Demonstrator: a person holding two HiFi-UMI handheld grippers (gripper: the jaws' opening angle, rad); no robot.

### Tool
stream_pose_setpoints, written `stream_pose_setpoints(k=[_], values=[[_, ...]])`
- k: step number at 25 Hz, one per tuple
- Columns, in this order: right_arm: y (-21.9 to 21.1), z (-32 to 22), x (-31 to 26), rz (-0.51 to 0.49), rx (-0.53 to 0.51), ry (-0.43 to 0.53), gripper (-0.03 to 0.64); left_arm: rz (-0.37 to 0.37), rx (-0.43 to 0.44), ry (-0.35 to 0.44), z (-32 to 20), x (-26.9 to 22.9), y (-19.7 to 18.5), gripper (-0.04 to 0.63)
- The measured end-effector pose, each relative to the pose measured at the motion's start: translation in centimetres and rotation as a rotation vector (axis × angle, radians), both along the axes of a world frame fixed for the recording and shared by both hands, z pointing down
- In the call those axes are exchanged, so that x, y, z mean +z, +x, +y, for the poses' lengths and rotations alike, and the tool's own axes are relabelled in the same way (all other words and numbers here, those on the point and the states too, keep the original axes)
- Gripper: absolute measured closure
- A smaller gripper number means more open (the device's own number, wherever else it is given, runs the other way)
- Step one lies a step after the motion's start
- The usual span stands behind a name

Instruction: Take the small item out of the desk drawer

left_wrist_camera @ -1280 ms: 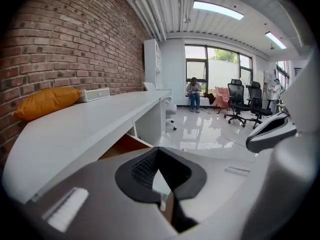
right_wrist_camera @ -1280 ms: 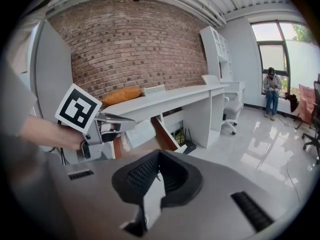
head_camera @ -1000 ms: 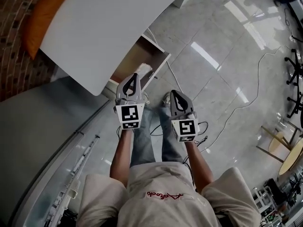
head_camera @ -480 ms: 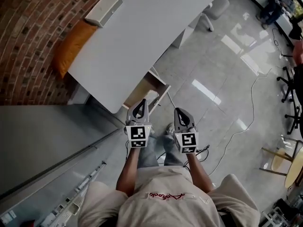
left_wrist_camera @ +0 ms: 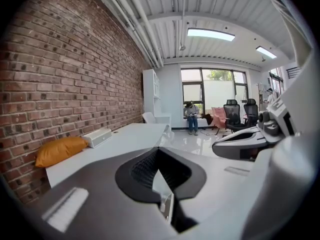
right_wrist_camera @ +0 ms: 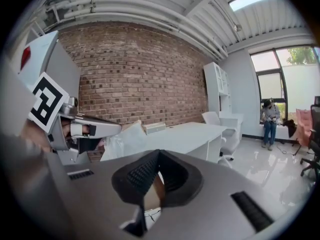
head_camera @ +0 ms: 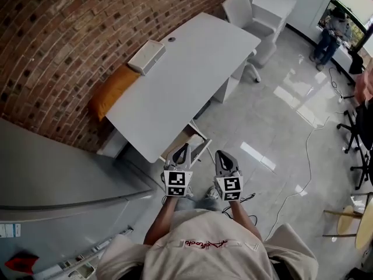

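The white desk (head_camera: 180, 74) stands along the brick wall, and its drawer (head_camera: 189, 140) is pulled open at the near end. Both grippers hang side by side above the drawer front. My left gripper (head_camera: 182, 148) is shut on a small clear plastic-wrapped item (right_wrist_camera: 127, 141), which shows as a pale crumpled bag off its tip in the right gripper view. The bag's edge (left_wrist_camera: 165, 136) peeks past the left jaws. My right gripper (head_camera: 225, 155) is shut and holds nothing. Inside the drawer, little can be made out.
On the desk lies a long white box (head_camera: 147, 56). An orange cushion (head_camera: 113, 91) is wedged between desk and wall. A white chair (head_camera: 242, 10) stands at the far end. A cable (head_camera: 291, 191) runs over the glossy floor. A person (head_camera: 326, 37) is by the window.
The view has pulled up and back, so the whole desk now shows. Both grippers have risen together away from the drawer, still side by side and shut.
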State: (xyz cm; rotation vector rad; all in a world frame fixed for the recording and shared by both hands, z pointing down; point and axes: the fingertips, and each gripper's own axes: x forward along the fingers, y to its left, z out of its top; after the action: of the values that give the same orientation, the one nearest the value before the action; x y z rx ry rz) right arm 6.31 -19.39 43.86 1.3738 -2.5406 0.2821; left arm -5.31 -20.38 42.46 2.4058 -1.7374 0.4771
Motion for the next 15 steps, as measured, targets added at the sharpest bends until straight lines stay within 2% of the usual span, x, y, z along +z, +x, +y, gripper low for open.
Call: stream_pose_setpoints(k=[4,9,15], values=[[0.5,-0.5,-2.2,-0.002,0.003,0.036,0.606,0.003,0.002,0.042,-0.7,-2.7,-0.1,0.589],[1.1,-1.4,-4.8,-0.006,0.022,0.087,0.606,0.056,-0.003,0.091,-1.5,-5.7,-0.4,0.588],[1.0,-3.1,-8.0,-0.002,0.041,0.163,0.606,0.078,0.002,0.134,-2.5,-7.8,-0.7,0.589]])
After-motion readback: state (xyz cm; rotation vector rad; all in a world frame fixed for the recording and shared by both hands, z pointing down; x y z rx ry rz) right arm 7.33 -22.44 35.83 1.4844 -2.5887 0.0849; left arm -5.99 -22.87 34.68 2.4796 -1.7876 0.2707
